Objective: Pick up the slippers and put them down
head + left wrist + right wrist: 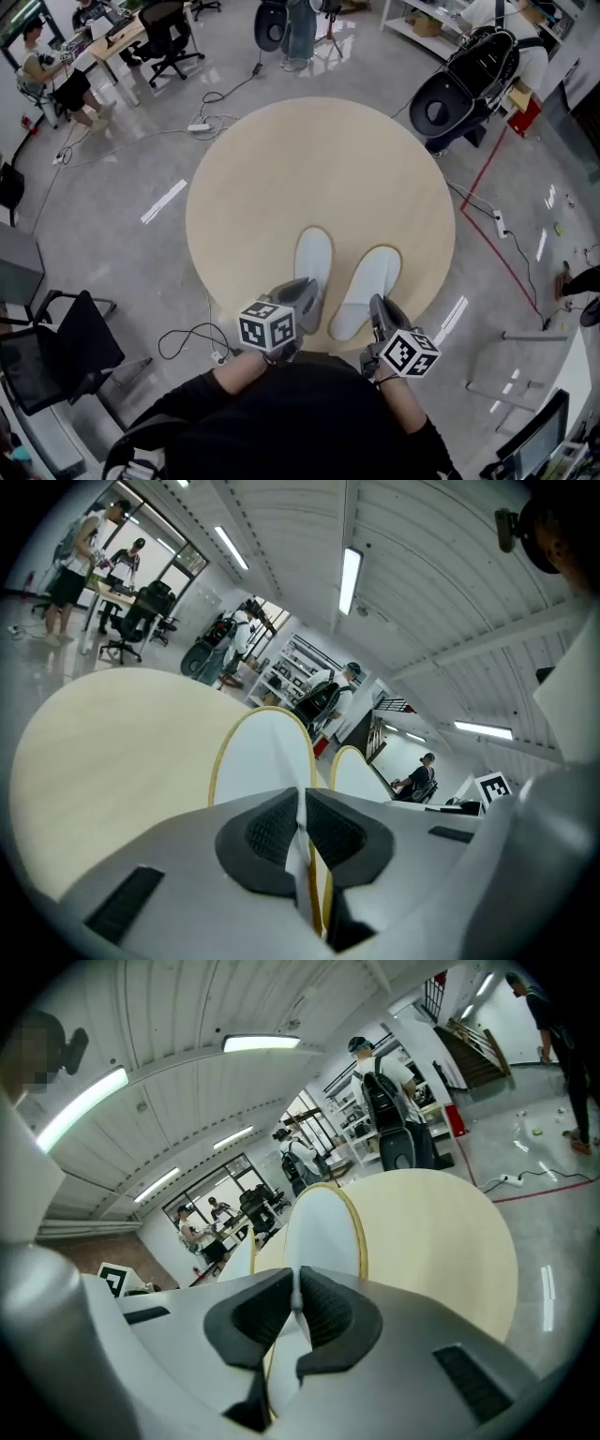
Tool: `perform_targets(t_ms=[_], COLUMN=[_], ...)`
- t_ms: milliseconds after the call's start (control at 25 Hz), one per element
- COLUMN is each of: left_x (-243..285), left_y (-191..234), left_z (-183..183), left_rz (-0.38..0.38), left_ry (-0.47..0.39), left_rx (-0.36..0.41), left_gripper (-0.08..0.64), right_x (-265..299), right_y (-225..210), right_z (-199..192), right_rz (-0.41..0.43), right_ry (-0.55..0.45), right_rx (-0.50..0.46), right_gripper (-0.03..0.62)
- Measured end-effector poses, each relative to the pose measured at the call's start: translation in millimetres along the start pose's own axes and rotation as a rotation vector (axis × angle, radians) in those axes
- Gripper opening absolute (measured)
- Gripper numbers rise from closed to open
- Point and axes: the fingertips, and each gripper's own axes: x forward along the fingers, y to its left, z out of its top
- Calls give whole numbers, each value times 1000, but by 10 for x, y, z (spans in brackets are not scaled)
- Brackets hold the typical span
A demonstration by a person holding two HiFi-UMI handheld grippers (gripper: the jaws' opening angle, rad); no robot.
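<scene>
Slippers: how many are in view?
2. The left slipper is gripped at its heel by the left tool; the right slipper, beside it, by the right tool. Both are over the round table; none seems hidden.

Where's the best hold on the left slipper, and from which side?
The heel edge, from the person's side, where the left gripper is shut on it. The left slipper is thin and flat, heel nearest, toe pointing away.
</scene>
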Motion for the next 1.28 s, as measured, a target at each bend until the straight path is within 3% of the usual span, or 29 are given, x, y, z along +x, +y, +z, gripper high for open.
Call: perform_targets(t_ms=[280,680,1040,1280], left_x=[-506,-784,-1275,-1702], left_y=[-112,-300,-11,408], left_z=[-175,-397,-433,-374], left_rz=[60,114,227,248], left_ry=[-46,-106,-179,-242], left_rx=[40,1,-37,-85], left_gripper=[34,34,34,34], right_x=[-96,-317,-113,166], right_y=[305,326,662,1021], right_z=[-259,-500,-757,-964], right_rz=[119,200,284,283], right_ry=[18,51,134,170], right_rx=[-17,21,2,5], right_gripper=[32,32,32,32])
